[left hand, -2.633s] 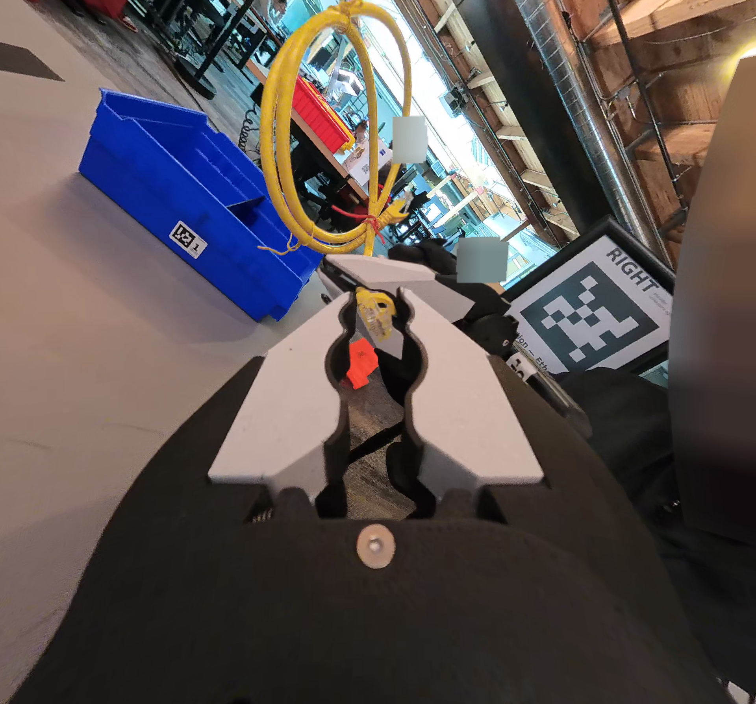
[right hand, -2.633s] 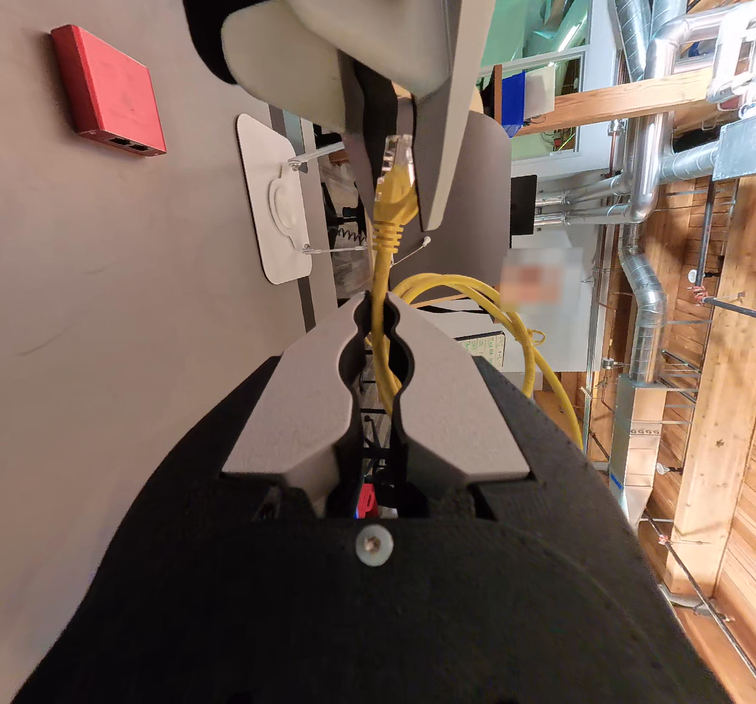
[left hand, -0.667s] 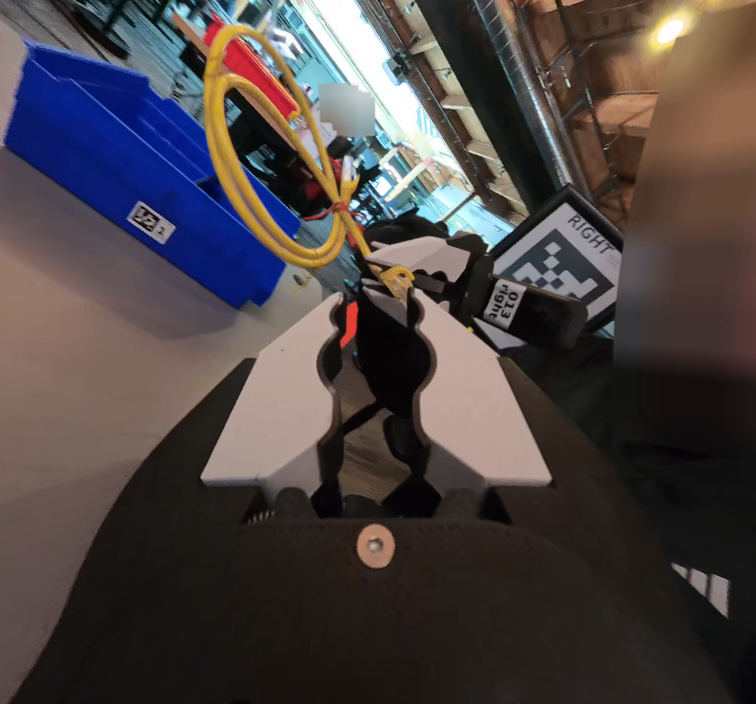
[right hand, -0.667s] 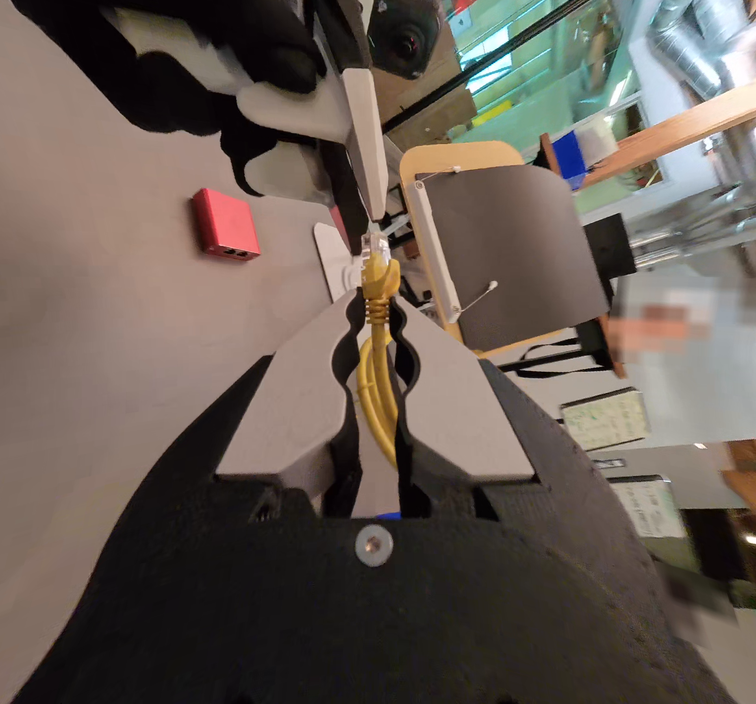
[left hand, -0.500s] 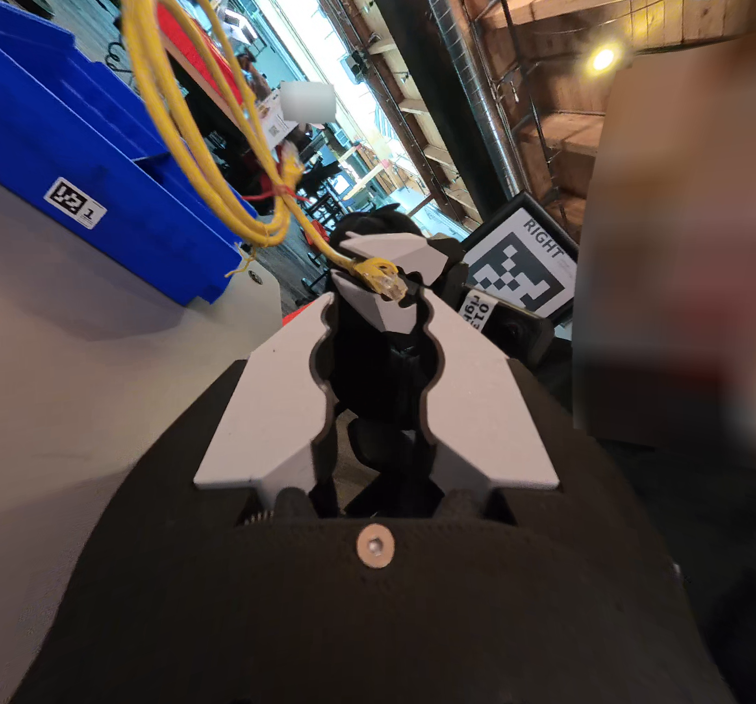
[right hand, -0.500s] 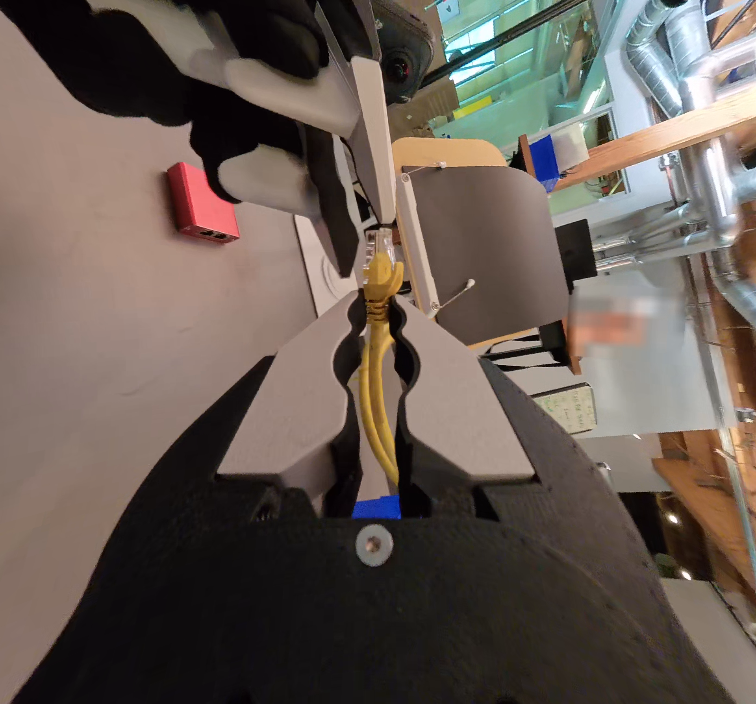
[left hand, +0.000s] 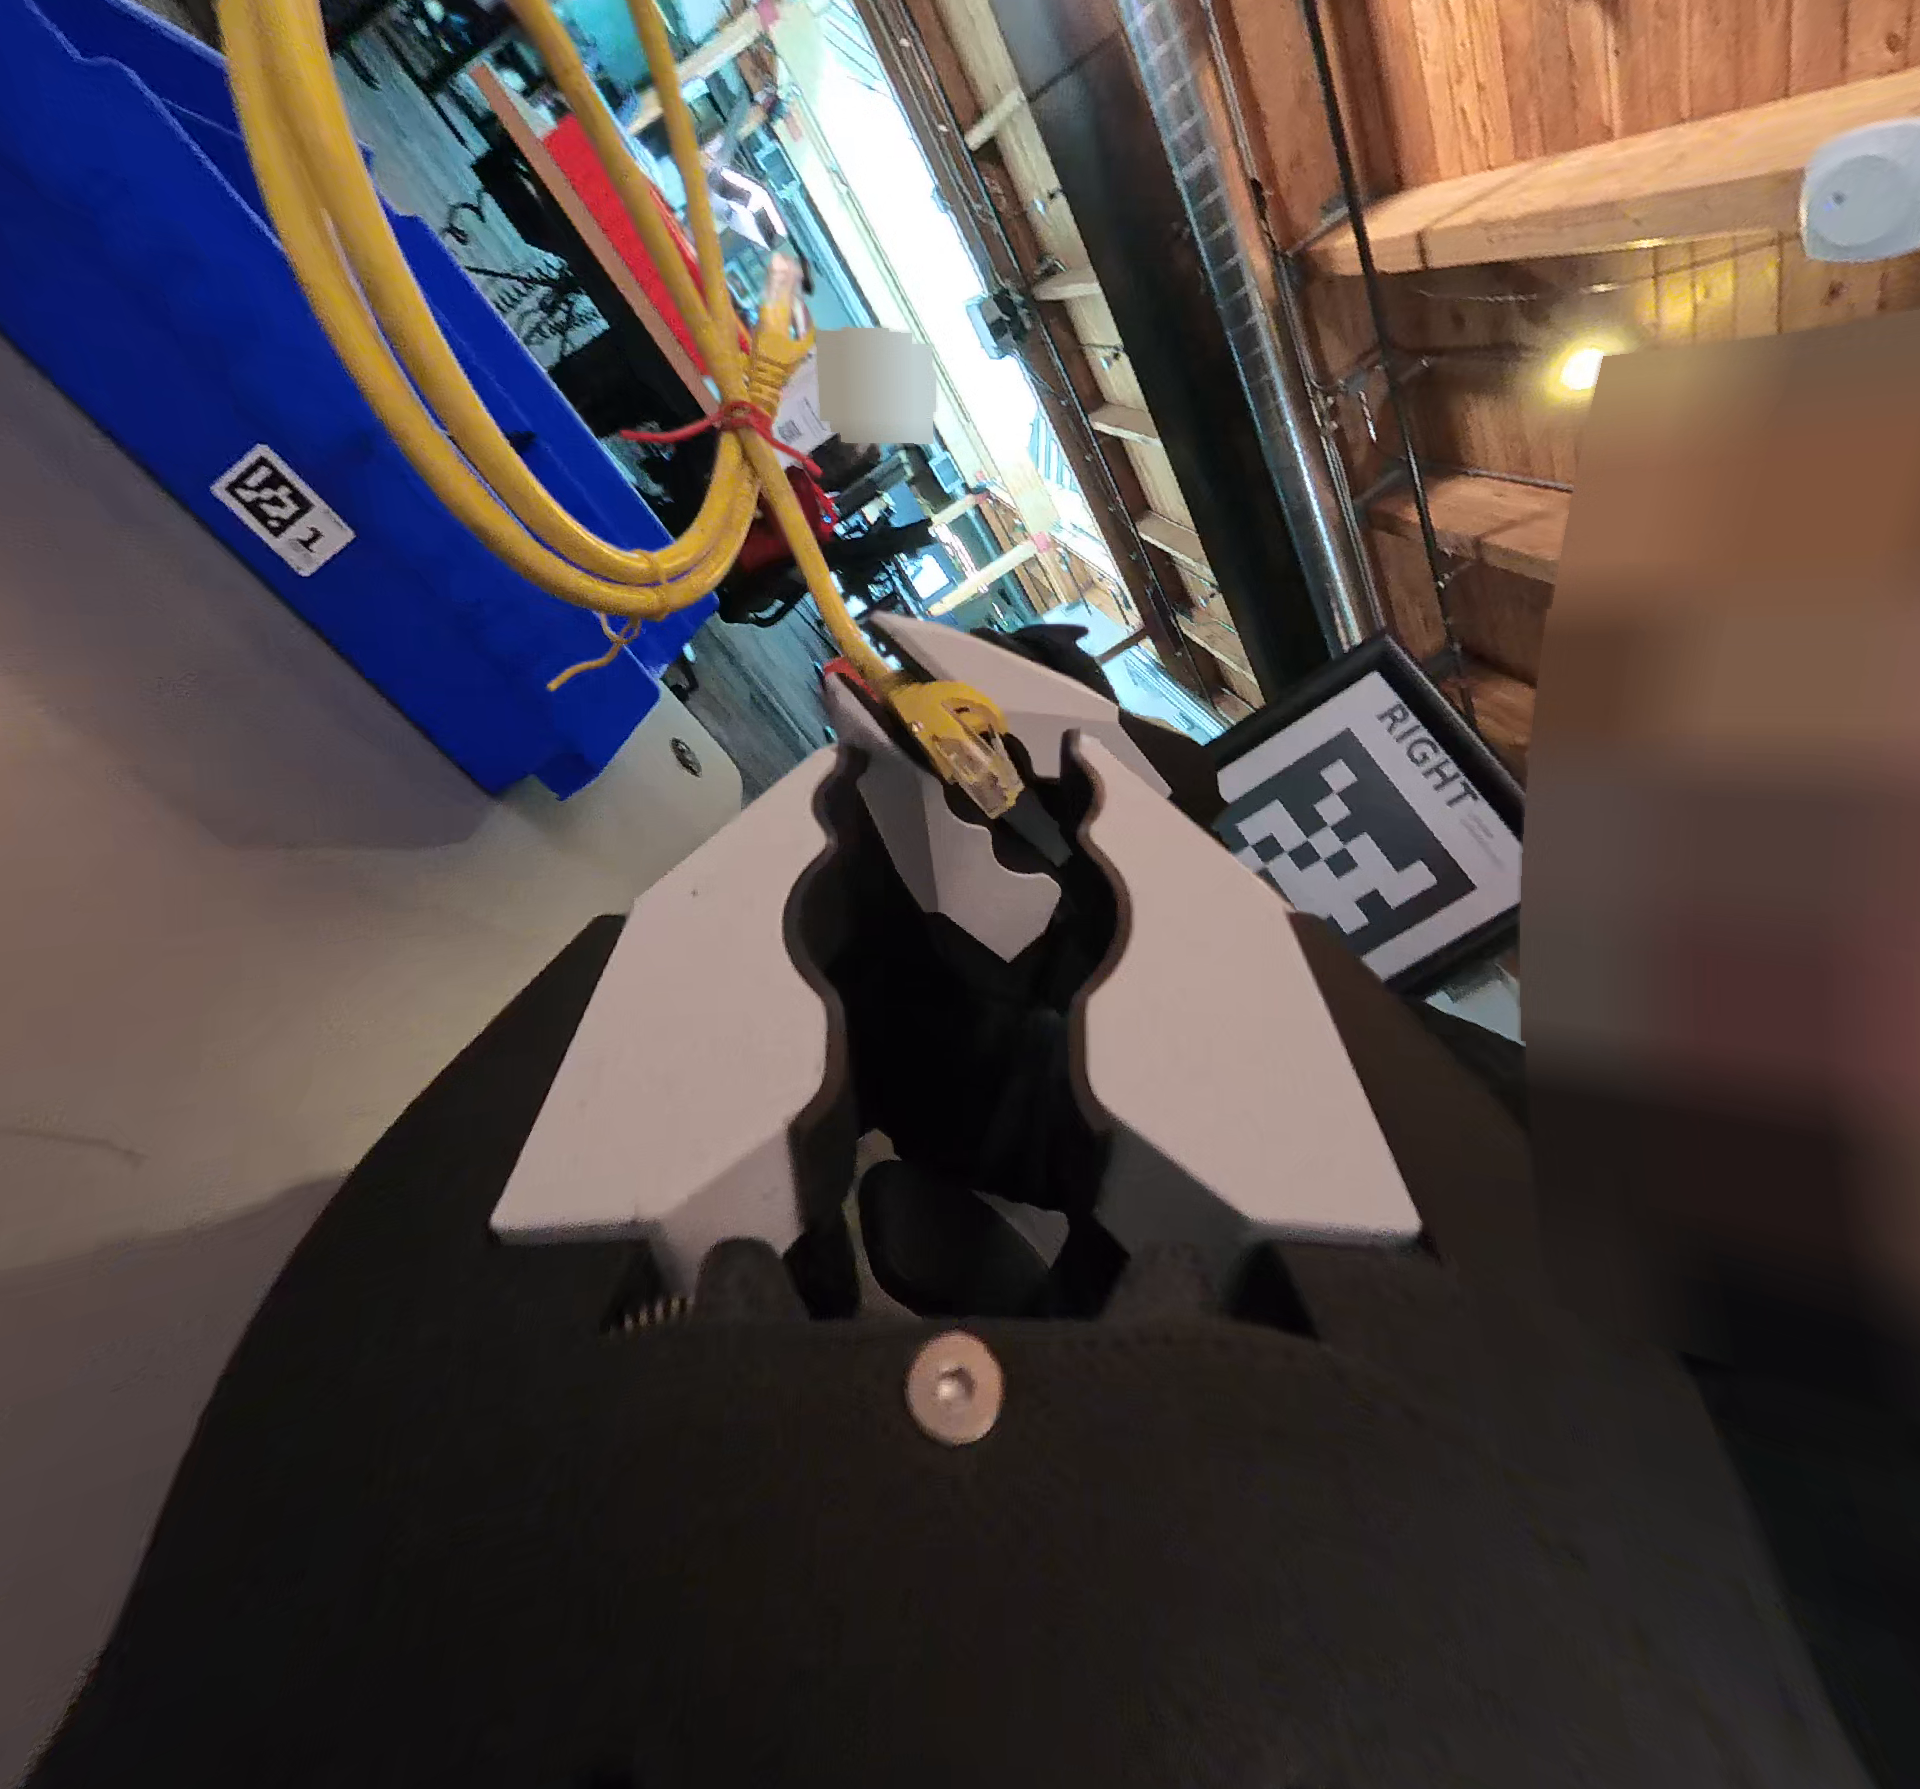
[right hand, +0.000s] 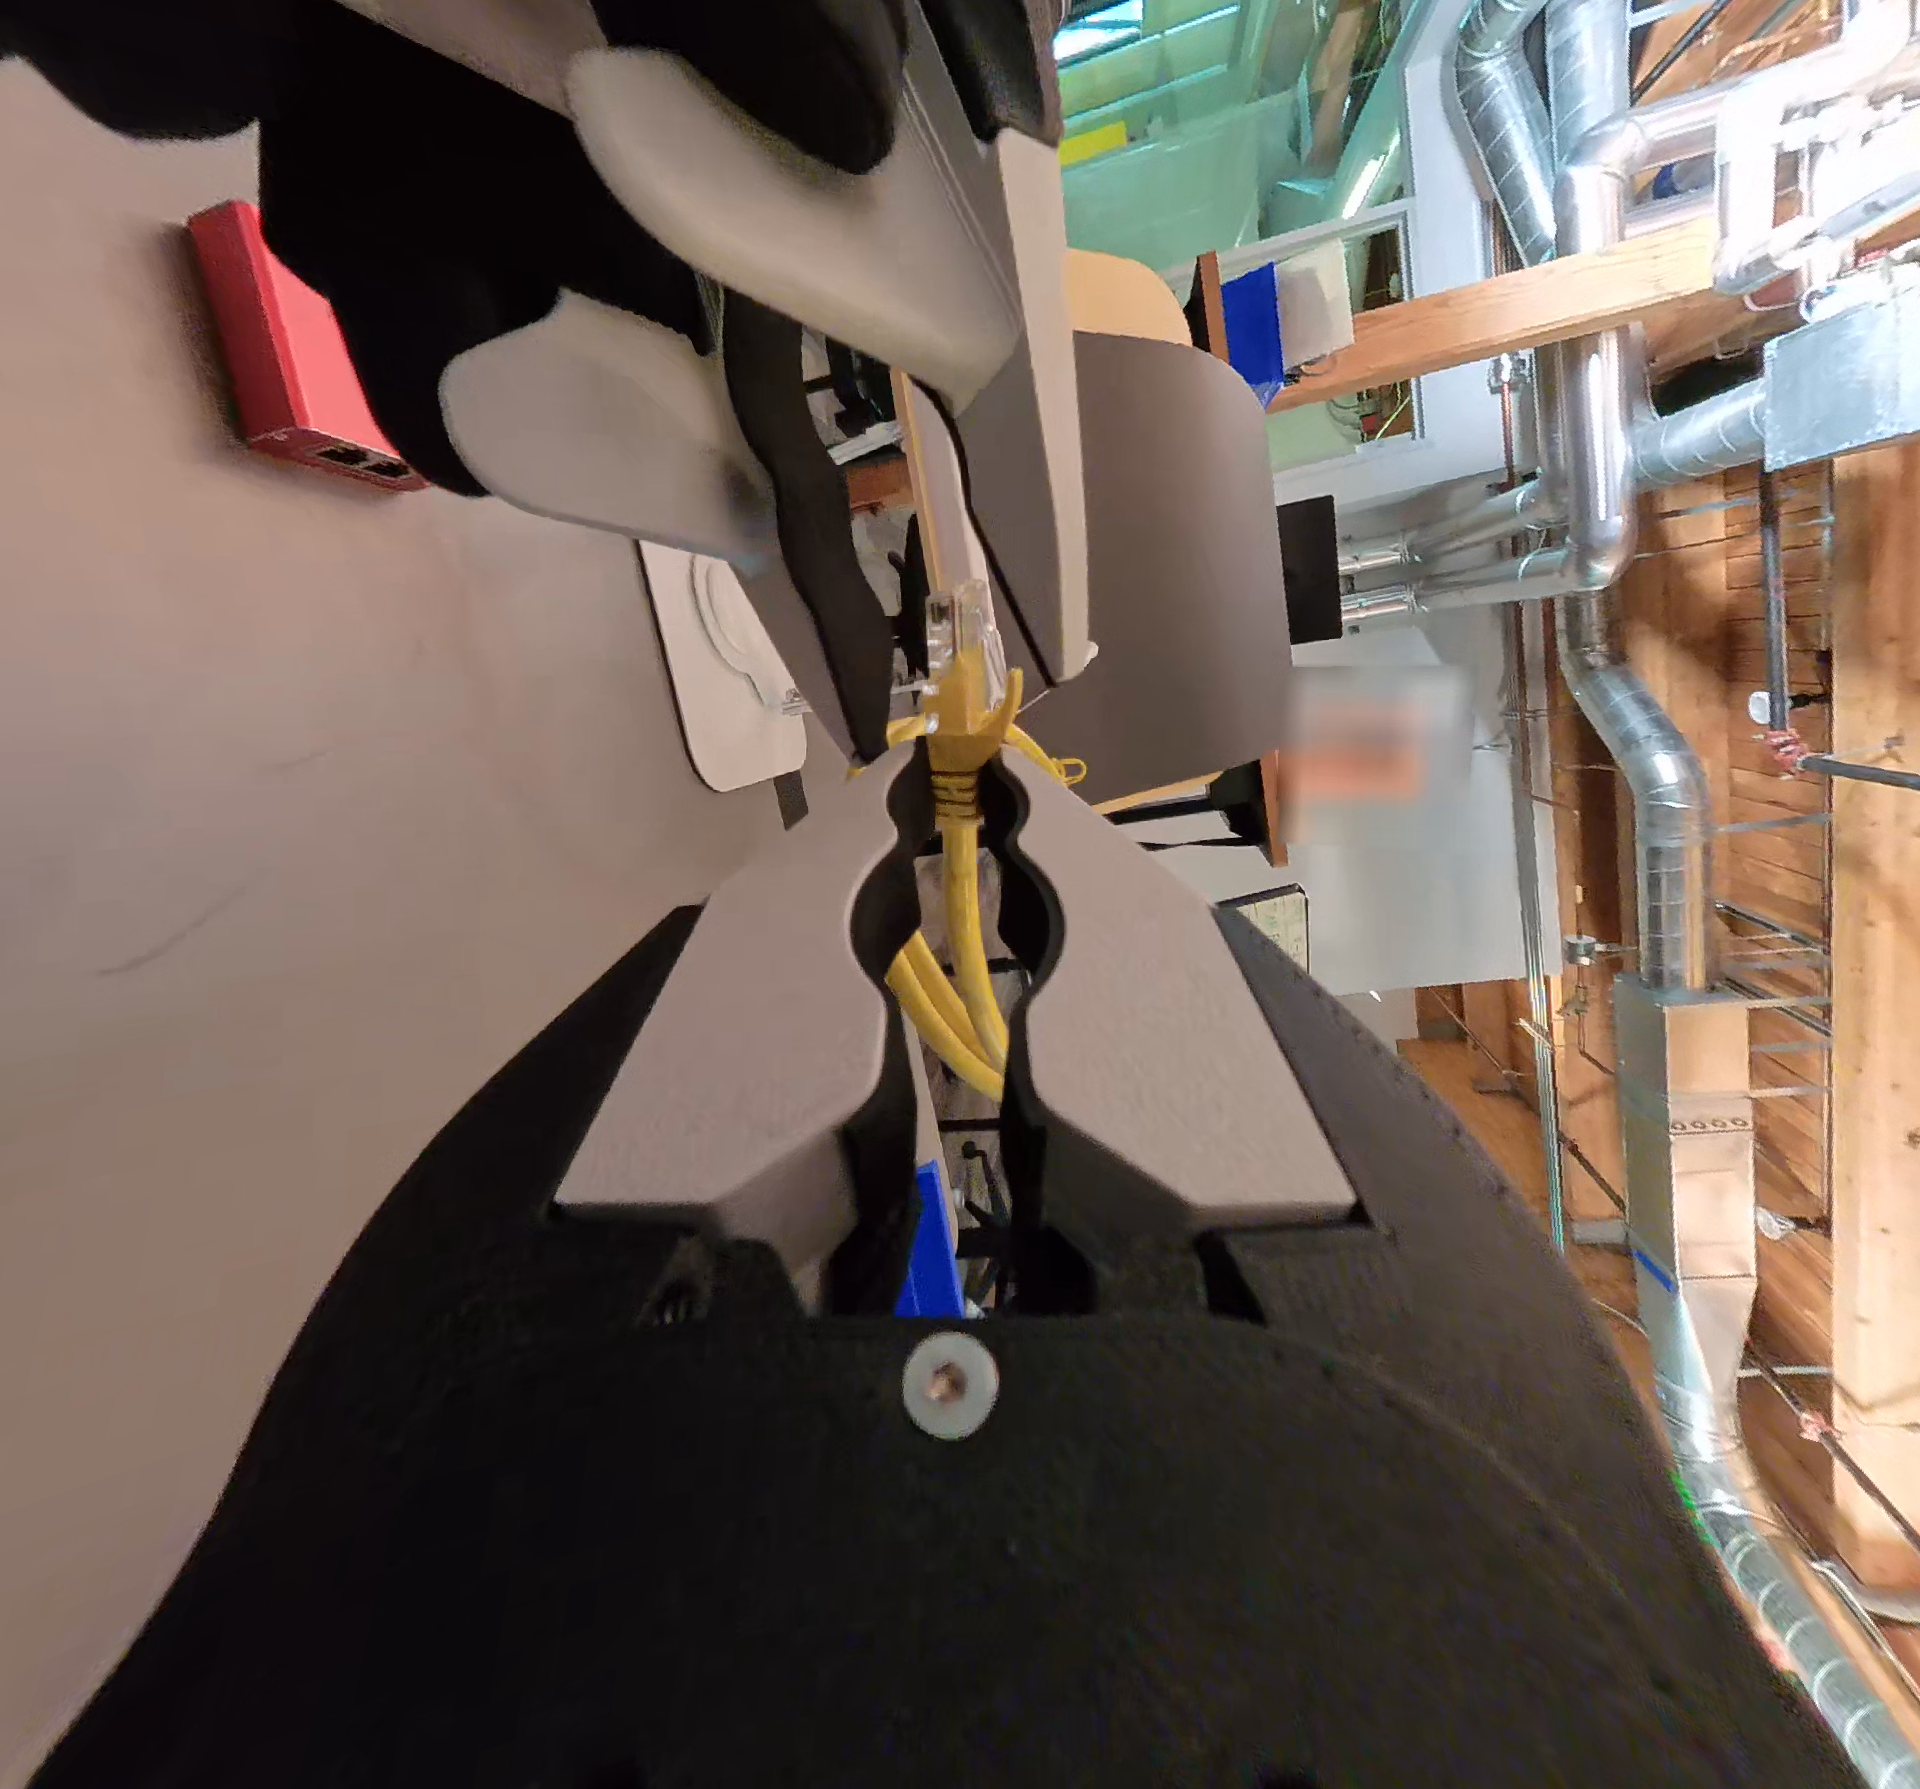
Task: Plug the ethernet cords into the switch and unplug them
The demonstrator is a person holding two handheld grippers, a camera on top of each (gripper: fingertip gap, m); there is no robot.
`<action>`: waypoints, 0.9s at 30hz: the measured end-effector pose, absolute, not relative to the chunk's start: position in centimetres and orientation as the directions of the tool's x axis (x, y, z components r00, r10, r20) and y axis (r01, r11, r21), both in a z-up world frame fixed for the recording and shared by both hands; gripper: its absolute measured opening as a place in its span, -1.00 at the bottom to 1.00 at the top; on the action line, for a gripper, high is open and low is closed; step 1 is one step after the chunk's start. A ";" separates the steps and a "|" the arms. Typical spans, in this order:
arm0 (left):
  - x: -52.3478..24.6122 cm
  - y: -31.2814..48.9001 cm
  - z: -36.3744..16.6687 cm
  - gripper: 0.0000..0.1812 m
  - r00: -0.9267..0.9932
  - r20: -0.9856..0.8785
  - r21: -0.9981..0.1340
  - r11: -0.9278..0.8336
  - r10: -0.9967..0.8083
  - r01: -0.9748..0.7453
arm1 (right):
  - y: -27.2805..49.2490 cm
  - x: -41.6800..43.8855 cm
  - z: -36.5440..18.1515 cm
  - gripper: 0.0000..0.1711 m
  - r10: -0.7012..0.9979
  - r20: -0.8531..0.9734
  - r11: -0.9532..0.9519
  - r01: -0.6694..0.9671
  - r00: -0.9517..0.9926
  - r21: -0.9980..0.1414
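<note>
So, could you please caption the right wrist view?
Right gripper shut on yellow ethernet cord, plug between the open left gripper jaws.

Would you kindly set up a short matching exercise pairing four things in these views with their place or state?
Things:
1. yellow cable
2. red switch
3. blue bin
4. left gripper

States:
A. lying flat on the table, ports empty
B. open, around the plug
C. standing at the table's far edge
D. coiled, tied, held near its plug by the right gripper

Pairs: 1-D, 2-A, 3-C, 4-B
</note>
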State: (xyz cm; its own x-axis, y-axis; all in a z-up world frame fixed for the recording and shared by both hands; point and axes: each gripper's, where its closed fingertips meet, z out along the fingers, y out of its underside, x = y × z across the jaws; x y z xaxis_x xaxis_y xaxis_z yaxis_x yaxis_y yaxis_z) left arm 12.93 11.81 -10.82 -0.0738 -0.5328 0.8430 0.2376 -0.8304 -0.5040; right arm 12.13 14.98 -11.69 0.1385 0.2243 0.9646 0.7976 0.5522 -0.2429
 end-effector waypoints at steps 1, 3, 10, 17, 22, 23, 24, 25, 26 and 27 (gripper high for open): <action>12.9 11.9 -10.9 -0.61 -0.067 0.845 -0.502 -0.831 -0.530 0.239 | 15.0 12.1 -11.8 -0.92 0.219 0.966 0.555 0.797 0.137 -0.239; 12.9 12.1 -11.2 -0.74 -0.047 0.847 -0.503 -0.827 -0.529 0.251 | 15.1 12.1 -11.9 -0.92 0.215 0.967 0.555 0.799 0.134 -0.234; 12.7 12.0 -11.3 -0.88 -0.025 0.826 -0.539 -0.801 -0.564 0.261 | 15.2 12.1 -12.0 -0.93 0.201 0.969 0.564 0.792 0.144 -0.235; 12.4 11.9 -11.5 -0.92 0.005 0.766 -0.627 -0.746 -0.643 0.226 | 14.3 12.2 -12.0 -0.72 0.541 0.818 0.549 0.655 0.194 -0.519; 11.8 11.6 -11.7 -0.93 0.045 0.682 -0.727 -0.671 -0.730 0.144 | 10.9 12.1 -10.6 -0.60 0.812 0.581 0.490 0.475 0.058 -0.731; 11.8 11.4 -11.7 -0.93 0.052 0.665 -0.745 -0.657 -0.745 0.116 | 10.0 12.0 -9.9 -0.58 0.859 0.512 0.458 0.411 0.026 -0.788; 11.9 11.2 -12.0 -0.92 0.069 0.638 -0.770 -0.635 -0.767 0.068 | 9.5 11.9 -9.3 -0.57 0.889 0.458 0.431 0.359 -0.010 -0.828; 11.9 11.0 -12.2 -0.92 0.087 0.609 -0.792 -0.609 -0.788 0.032 | 9.6 11.8 -9.3 -0.55 0.902 0.431 0.414 0.346 -0.031 -0.842; 12.0 10.8 -12.3 -0.92 0.090 0.589 -0.806 -0.592 -0.803 0.000 | 10.2 11.8 -9.9 -0.54 0.898 0.440 0.419 0.375 -0.032 -0.827; 12.1 10.5 -12.2 -0.92 0.085 0.574 -0.816 -0.577 -0.815 -0.022 | 10.9 11.7 -10.8 -0.53 0.884 0.465 0.437 0.417 -0.038 -0.797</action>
State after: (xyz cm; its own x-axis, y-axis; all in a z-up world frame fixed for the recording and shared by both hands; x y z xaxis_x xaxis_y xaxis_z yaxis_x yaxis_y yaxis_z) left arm 12.06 10.52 -12.22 0.0846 -0.8148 0.5735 -0.0219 -0.5770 -0.8165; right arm 11.73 10.91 -10.85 -0.0378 0.8844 0.4653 0.4169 0.4371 -0.7970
